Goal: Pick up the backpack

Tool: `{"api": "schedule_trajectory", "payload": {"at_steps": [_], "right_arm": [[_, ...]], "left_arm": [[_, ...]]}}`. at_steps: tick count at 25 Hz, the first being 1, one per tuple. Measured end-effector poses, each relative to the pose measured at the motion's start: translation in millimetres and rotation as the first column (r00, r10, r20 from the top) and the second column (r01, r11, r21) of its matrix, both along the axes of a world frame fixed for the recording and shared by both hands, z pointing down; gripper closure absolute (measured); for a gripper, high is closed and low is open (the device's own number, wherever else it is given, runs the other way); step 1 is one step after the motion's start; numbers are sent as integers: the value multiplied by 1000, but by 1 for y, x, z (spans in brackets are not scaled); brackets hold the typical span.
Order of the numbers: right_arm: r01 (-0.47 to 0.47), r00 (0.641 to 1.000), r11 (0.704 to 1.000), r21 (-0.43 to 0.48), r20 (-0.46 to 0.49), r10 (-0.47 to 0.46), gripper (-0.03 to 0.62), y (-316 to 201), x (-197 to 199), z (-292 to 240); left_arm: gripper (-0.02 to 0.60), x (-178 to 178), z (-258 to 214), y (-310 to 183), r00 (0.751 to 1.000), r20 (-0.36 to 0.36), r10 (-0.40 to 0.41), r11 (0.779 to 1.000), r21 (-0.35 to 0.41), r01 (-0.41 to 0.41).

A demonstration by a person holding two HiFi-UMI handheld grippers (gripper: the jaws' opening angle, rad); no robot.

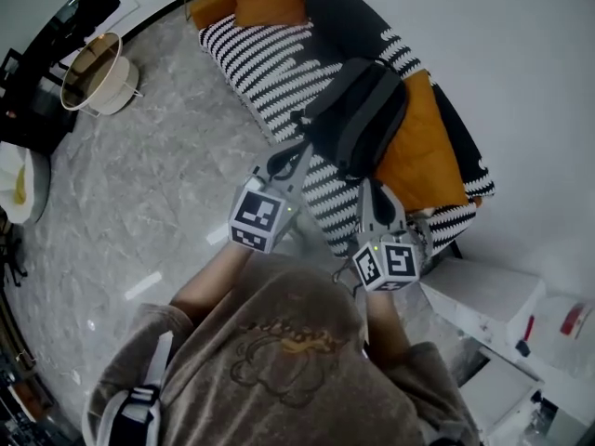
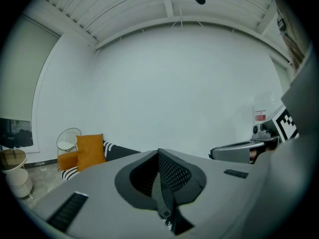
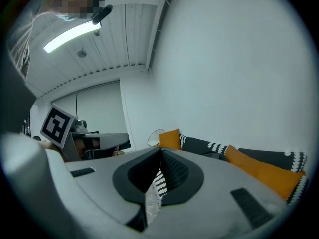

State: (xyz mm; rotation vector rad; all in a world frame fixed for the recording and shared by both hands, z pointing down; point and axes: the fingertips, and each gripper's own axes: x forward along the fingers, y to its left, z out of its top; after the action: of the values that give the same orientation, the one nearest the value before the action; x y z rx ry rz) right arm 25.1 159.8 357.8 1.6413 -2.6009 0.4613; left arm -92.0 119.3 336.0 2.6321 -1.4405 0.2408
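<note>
Head view showed, nearest, the left gripper [image 1: 296, 156] and the right gripper [image 1: 372, 198] held out side by side. Each was clenched on nothing, as was confirmed in both gripper views, where the pads were seen pressed together. Close before their tips, at about twelve o'clock, the backpack [image 1: 358, 114] was seen lying on the striped sofa [image 1: 260, 63], with an orange cushion [image 1: 418, 161] at its four o'clock. It was judged that the jaws should be opened before contact. A strap or top handle, not made out here, should be sought rather than the bulky body.
</note>
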Motion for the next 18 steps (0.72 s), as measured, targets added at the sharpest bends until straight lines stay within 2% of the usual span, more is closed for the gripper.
{"api": "schedule_trajectory", "payload": {"at_steps": [8, 18], "right_arm": [[-99, 995, 995, -26, 8, 99, 592, -46, 17, 6], [-170, 985, 985, -30, 4, 171, 592, -115, 37, 17]], "left_arm": [[581, 7, 7, -57, 997, 4, 74, 997, -14, -74], [581, 27, 19, -130, 993, 7, 122, 992, -18, -122]]}}
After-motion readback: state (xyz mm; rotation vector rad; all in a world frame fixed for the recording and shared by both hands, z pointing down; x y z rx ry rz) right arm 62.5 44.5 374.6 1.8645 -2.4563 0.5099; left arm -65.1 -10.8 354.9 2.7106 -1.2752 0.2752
